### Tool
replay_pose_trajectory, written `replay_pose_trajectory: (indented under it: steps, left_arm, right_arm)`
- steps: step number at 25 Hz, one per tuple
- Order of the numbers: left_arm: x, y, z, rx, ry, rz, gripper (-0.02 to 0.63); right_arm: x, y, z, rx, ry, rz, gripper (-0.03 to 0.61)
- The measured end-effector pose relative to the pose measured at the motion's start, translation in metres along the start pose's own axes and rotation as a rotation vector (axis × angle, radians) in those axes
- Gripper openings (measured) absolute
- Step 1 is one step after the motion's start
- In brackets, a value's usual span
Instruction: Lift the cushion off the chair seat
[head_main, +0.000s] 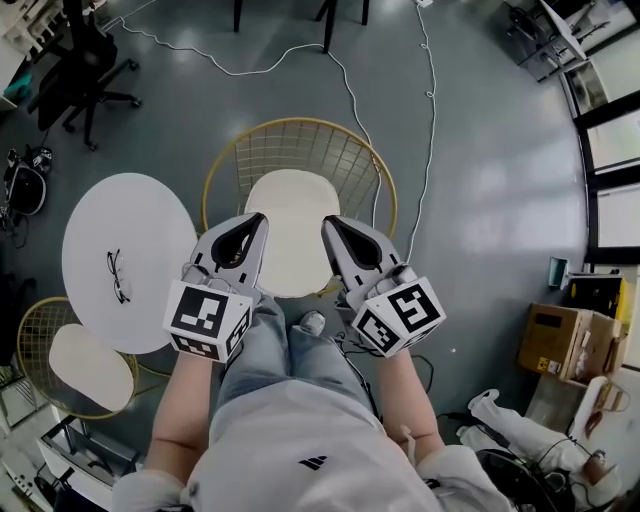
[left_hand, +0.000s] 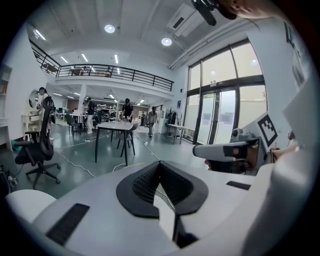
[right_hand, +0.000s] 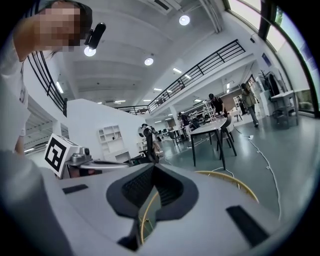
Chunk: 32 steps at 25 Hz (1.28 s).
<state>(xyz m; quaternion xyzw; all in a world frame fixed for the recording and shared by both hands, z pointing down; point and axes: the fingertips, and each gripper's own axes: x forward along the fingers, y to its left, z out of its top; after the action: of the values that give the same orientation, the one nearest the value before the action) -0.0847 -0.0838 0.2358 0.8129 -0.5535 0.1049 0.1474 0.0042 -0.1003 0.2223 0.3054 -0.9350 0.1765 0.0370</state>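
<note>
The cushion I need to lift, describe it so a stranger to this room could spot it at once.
Find the round white table in the head view. Right of it stands a gold wire chair; the cream cushion lies on its seat. A similar cushion lies on a second wire chair below the table, but this one is directly before the person.

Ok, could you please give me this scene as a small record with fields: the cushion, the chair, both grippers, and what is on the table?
cushion: cream, lying flat on the chair seat, not lifted
chair: gold wire, round back
left gripper: fingers shut, nothing between them, over the cushion's left edge in the head view
right gripper: fingers shut, nothing between them, over the cushion's right edge in the head view
table: white, round, left of the chair
on table: glasses
</note>
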Motion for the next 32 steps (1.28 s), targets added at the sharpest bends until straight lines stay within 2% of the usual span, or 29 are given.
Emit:
replay_pose_trajectory:
  steps: [9,16,23,27,32]
  left_arm:
    - [0.031,0.017,-0.035,-0.029,0.075,-0.054,0.012]
    - [0.045,-0.015,-0.054,-0.051,0.147,-0.075,0.012]
    - [0.048,0.006,-0.096,-0.084,0.204,-0.101,0.012]
    - [0.068,0.03,-0.14,-0.091,0.221,-0.117,0.012]
    - [0.073,0.03,-0.177,-0.111,0.255,-0.128,0.012]
  right_arm:
    - [0.018,-0.034,-0.032,0.045,0.049,-0.085,0.009]
    - [-0.007,-0.057,-0.053,0.096,0.096,-0.109,0.009]
    - [0.013,-0.052,-0.1,0.142,0.164,-0.131,0.01]
    - [0.041,-0.063,-0.142,0.142,0.186,-0.141,0.011]
    - [0.041,-0.067,-0.176,0.157,0.222,-0.15,0.011]
